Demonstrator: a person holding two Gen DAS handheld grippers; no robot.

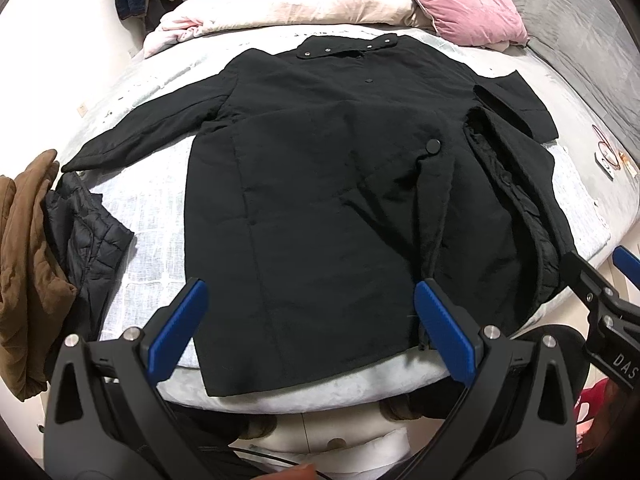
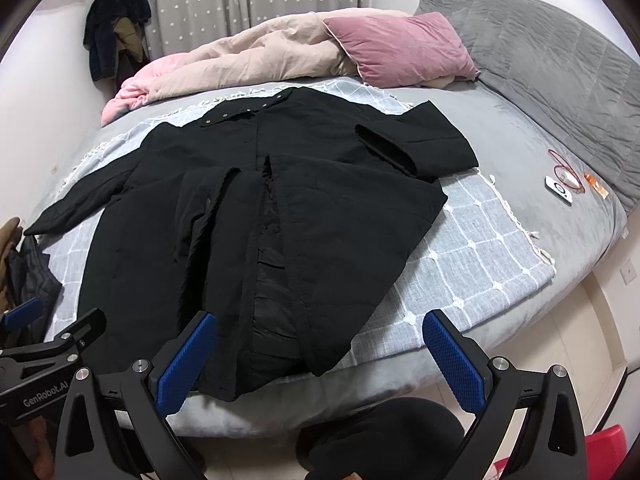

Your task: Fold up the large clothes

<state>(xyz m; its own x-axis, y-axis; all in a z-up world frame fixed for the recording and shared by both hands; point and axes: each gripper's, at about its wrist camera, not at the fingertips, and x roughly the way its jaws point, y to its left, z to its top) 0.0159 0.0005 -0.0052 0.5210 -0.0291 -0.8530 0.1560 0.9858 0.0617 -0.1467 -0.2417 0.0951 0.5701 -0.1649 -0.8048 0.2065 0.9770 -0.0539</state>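
A large black coat (image 1: pixel 320 200) lies flat on the bed, collar at the far side, hem at the near edge. It also shows in the right wrist view (image 2: pixel 260 220). Its left sleeve (image 1: pixel 144 140) stretches out to the left. Its right sleeve (image 2: pixel 420 144) is folded in over the body, and the right front panel is turned over. My left gripper (image 1: pixel 310 316) is open and empty above the hem. My right gripper (image 2: pixel 320 352) is open and empty above the hem's right corner, and also shows in the left wrist view (image 1: pixel 592 268).
A brown jacket (image 1: pixel 24 272) and a dark quilted jacket (image 1: pixel 88 232) lie at the bed's left edge. A pink duvet (image 2: pixel 248 60), pink pillow (image 2: pixel 400 48) and grey quilt (image 2: pixel 540 80) sit at the back. A small white device (image 2: pixel 560 190) lies on the right.
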